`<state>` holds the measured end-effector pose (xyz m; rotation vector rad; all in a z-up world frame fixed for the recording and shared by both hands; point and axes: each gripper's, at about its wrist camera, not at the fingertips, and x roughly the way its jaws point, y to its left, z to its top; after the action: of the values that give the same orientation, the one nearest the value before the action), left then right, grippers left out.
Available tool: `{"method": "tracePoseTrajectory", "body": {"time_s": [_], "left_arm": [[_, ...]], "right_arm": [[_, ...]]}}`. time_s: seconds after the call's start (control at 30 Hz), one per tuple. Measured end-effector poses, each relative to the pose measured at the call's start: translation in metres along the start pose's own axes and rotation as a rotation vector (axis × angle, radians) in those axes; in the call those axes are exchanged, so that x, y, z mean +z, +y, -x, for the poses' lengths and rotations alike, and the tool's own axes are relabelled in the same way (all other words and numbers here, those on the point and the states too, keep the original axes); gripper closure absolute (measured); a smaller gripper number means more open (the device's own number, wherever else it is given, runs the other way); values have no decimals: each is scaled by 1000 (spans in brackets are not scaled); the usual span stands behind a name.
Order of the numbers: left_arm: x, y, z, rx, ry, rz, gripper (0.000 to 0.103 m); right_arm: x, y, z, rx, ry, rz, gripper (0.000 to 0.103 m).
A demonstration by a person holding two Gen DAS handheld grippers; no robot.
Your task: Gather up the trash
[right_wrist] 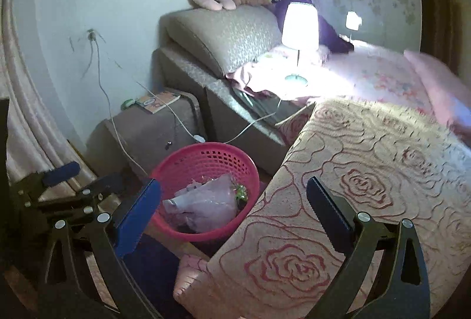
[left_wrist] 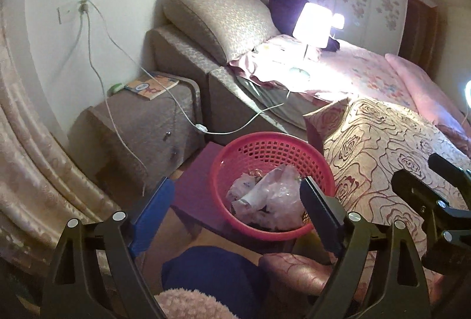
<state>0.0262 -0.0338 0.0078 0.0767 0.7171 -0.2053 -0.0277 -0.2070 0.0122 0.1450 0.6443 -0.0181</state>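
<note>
A pink plastic basket stands on a purple stool beside the bed and holds crumpled plastic bags and wrappers. My left gripper is open and empty, its jaws spread above the basket's near side. In the right wrist view the basket holds the same trash, with a green wrapper at its right. My right gripper is open and empty, between the basket and the rose-patterned cushion. The left gripper shows at the left there, and the right gripper shows at the right edge of the left view.
A bedside cabinet with a book stands left of the basket. White cables hang from a wall socket across it. A lit lamp stands on the bed. A curtain hangs at left. Slippers lie below.
</note>
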Motion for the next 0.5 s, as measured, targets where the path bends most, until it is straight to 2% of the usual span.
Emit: {"method": "tracePoseTrajectory", "body": {"time_s": [0.23, 0.5], "left_arm": [[-9, 4, 18, 10, -27, -7, 18], [-16, 9, 25, 0, -43, 3, 17]], "right_arm": [[-9, 7, 8, 38, 23, -47, 7], [-16, 22, 11, 43, 36, -23, 7]]}}
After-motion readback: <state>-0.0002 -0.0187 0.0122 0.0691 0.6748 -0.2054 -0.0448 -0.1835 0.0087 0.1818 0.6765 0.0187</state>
